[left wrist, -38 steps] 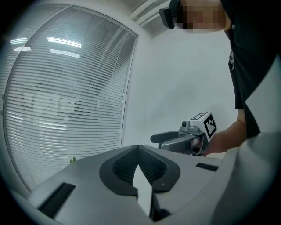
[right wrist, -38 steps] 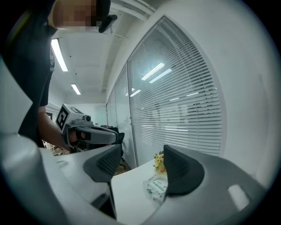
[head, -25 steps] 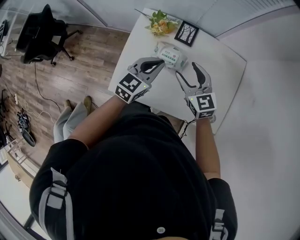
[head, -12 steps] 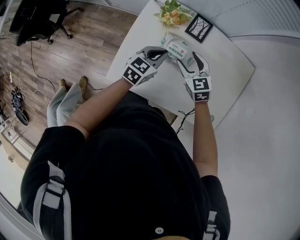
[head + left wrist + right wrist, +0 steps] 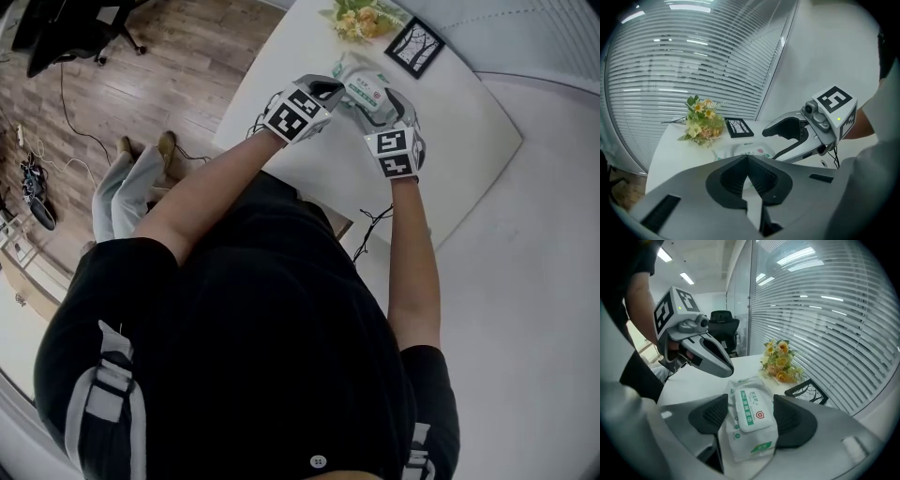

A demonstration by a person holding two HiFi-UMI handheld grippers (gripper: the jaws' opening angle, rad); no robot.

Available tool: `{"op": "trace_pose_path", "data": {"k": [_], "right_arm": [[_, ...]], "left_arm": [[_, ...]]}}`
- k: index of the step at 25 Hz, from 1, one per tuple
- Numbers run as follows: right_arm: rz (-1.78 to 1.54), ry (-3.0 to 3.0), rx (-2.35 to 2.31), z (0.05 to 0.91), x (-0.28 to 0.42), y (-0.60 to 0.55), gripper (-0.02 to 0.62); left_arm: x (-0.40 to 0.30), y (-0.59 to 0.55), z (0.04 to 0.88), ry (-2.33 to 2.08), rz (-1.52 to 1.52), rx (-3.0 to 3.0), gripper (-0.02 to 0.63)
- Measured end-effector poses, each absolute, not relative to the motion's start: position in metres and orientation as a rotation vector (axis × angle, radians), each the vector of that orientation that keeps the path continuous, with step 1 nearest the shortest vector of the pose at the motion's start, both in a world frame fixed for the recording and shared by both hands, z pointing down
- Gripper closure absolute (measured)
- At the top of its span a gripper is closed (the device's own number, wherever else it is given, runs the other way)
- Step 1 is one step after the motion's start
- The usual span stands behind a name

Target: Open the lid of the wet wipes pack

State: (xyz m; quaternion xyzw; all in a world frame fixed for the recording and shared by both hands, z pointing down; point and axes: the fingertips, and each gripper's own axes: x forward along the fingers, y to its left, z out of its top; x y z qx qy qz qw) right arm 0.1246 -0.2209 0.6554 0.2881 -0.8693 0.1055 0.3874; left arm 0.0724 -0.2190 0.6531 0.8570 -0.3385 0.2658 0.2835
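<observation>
- The right tongs (image 5: 752, 401) were nearest the work. Their jaws stood as wide as the wet wipes pack (image 5: 749, 442) and, as far as their own view showed, pressed on its two long sides with no gap at either pad.
- The wet wipes pack lay flat on the white bench (image 5: 450, 141), deep between those jaws. Its long axis ran straight along the right tongs and away from the person, so this arm looked to be the one steadying it.
- The lid (image 5: 751, 411), a stiff white flap with a green stripe and a red shield mark, sat flush on top of the pack and was not yet lifted. I could not tell which of its edges was the free one.
- The left tongs (image 5: 748, 158) were closed tip to tip with nothing between them. They pointed in from the person's left, across the pack's long axis.
- From those closed tips the pack lay just ahead and a little below, near but apart. In the right gripper view their point hung over the bench beside the pack's far left corner.
- By my judgement the coming move turned on that crossing. The left tongs would have to work their point under a lid edge while the right tongs held the pack down.
- Farther off, a bunch of flowers (image 5: 780, 363) and a small picture frame (image 5: 806, 392) stood beyond the pack's far end, well apart from both tongs.
</observation>
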Motion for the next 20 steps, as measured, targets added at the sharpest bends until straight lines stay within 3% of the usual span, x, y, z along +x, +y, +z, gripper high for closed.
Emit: {"op": "trace_pose_path", "data": {"k": [20], "right_arm": [[0.162,-2.036,0.598,0.705,0.117,-0.232,0.278]], "left_arm": [[0.081,-0.220,0.712,-0.805,0.843,2.192,0.606]]}}
